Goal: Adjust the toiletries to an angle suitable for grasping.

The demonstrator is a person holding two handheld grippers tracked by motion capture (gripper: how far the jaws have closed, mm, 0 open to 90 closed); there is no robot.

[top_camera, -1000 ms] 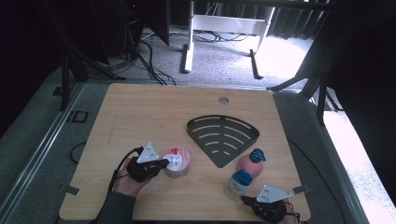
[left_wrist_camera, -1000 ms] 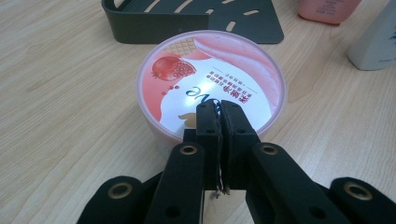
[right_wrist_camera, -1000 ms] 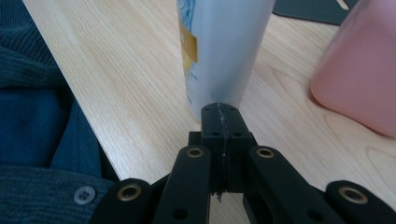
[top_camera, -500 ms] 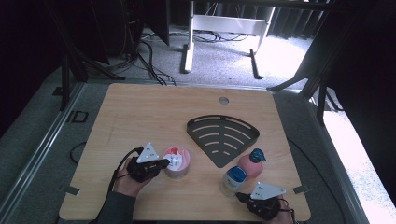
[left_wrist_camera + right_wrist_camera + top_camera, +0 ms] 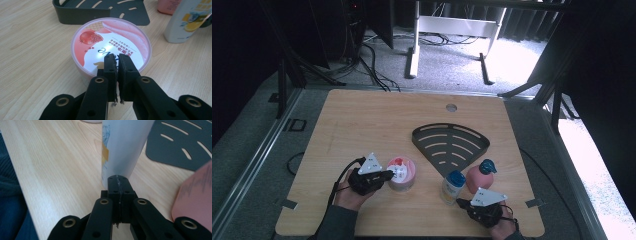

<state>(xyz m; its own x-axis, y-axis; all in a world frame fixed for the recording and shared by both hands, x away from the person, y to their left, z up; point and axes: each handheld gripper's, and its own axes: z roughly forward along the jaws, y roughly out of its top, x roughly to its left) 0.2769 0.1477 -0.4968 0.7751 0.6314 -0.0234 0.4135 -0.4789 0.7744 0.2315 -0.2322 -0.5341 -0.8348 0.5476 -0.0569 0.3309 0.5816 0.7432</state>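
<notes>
A pink ice-cream tub [image 5: 402,173] [image 5: 110,40] with a printed lid stands on the wooden table [image 5: 362,130]. My left gripper [image 5: 391,174] [image 5: 118,58] is shut with nothing in it, its tips over the near edge of the lid. A white bottle with a blue cap [image 5: 453,186] [image 5: 125,145] stands upright to the right. My right gripper [image 5: 460,202] [image 5: 118,179] is shut and empty, its tips against the bottle's lower side. A pink bottle with a blue cap [image 5: 478,176] [image 5: 197,195] stands just right of the white one.
A black slotted corner tray [image 5: 449,145] [image 5: 100,11] [image 5: 180,145] lies beyond the tub and bottles, near the table's middle. A small round hole [image 5: 451,107] sits at the table's far edge. A blue sleeve [image 5: 10,195] lies left of my right gripper.
My right gripper has moved left along the front of the table, and the white bottle has slid left ahead of it, away from the pink bottle. The left gripper has stayed put.
</notes>
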